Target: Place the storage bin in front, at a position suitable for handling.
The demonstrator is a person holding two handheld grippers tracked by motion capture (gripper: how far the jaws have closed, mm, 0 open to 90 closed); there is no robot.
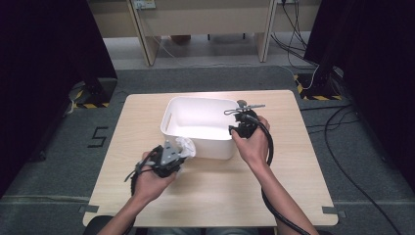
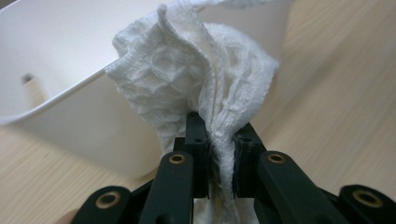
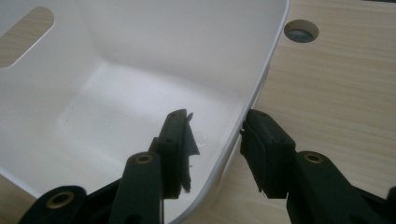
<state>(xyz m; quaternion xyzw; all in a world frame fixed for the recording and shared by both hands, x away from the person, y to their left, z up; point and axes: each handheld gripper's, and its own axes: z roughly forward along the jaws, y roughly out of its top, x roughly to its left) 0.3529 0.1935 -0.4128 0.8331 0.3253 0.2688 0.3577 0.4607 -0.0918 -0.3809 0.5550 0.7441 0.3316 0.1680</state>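
Left gripper (image 2: 219, 140) clamped on a bunched white cloth (image 2: 196, 79), which stands up out of its jaws, just beside the white bin's (image 1: 195, 142) near wall. Right gripper (image 3: 215, 135) jaws apart, straddling the bin's right wall: one inside, one outside, pads (image 3: 261, 140) off it.

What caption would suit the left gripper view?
Left gripper clamps a white knitted cloth beside the white bin on the wooden table.

text: "5" | on: grey floor (image 1: 63, 161), left of table (image 1: 147, 196)
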